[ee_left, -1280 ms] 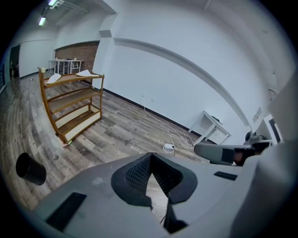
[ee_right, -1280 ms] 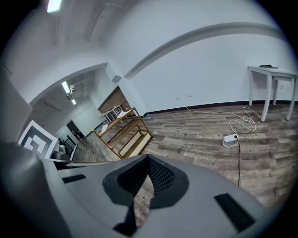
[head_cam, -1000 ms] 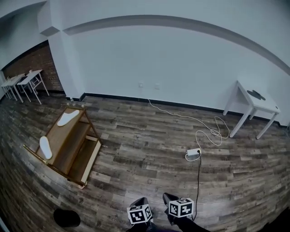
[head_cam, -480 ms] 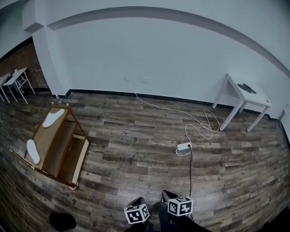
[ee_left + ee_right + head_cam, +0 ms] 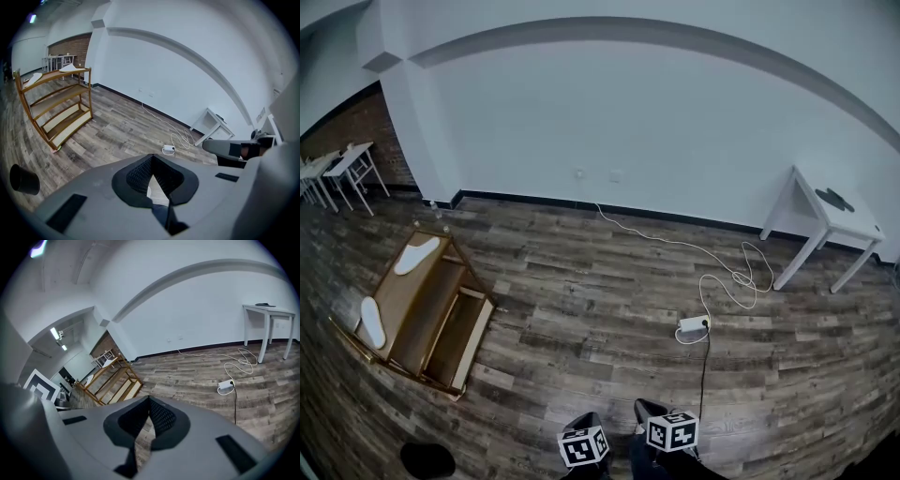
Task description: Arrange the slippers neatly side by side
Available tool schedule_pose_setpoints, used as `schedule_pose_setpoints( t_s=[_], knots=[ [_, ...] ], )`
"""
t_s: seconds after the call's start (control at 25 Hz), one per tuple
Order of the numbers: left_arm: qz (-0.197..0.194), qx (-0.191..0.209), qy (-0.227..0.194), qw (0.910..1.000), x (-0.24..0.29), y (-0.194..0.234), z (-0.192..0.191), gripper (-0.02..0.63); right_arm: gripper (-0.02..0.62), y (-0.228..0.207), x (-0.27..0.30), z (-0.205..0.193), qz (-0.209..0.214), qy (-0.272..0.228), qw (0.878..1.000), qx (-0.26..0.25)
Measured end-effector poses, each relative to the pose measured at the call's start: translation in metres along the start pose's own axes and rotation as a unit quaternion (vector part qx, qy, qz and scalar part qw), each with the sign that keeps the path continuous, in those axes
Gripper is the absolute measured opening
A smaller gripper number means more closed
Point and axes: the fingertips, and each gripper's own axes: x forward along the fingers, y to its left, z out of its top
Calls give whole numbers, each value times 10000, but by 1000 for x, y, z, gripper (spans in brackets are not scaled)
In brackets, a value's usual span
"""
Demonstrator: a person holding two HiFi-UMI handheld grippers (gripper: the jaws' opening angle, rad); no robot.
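Two white slippers lie apart on the top shelf of a tilted wooden shoe rack [image 5: 427, 314] at the left: one slipper [image 5: 416, 254] at its far end, the other slipper [image 5: 371, 321] at its near end. The left gripper view shows the rack [image 5: 56, 110] far off to the left, and the right gripper view shows both slippers [image 5: 110, 361] small in the distance. My left gripper [image 5: 586, 422] and right gripper [image 5: 649, 411] hang side by side at the bottom edge, well away from the rack. Each is shut and holds nothing: left gripper [image 5: 152, 159], right gripper [image 5: 150, 400].
A white power strip [image 5: 694, 324] with a looping white cable [image 5: 727, 272] lies on the wood floor ahead; a black cord [image 5: 704, 375] runs from it toward me. A white table [image 5: 825, 217] stands at the right wall. A black round object [image 5: 427, 459] sits at bottom left.
The head view has shifted: the rack now sits further left and lower in the picture. Both grippers stay shut and side by side at the bottom edge.
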Motion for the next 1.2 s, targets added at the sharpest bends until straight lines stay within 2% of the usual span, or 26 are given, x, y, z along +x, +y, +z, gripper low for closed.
schedule_pose_setpoints(
  t_s=[0.2, 0.44, 0.64, 0.88, 1.2],
  knots=[
    [24, -27, -94, 9999, 38, -38, 35, 0, -2, -37, 13, 49, 132, 30, 9998, -166],
    [74, -77, -200, 9997, 79, -75, 68, 0, -2, -86, 18, 87, 163, 83, 9995, -244],
    [99, -239, -303, 9992, 96, -98, 82, 0, -2, -111, 19, 110, 201, 47, 9993, -322],
    [229, -366, -323, 9985, 108, -99, 91, 0, -2, -119, 32, 119, 342, 115, 9989, -311],
    [411, -624, -416, 9963, 135, -83, 128, 0, -2, -122, 73, 155, 525, 267, 9969, -515]
  ],
)
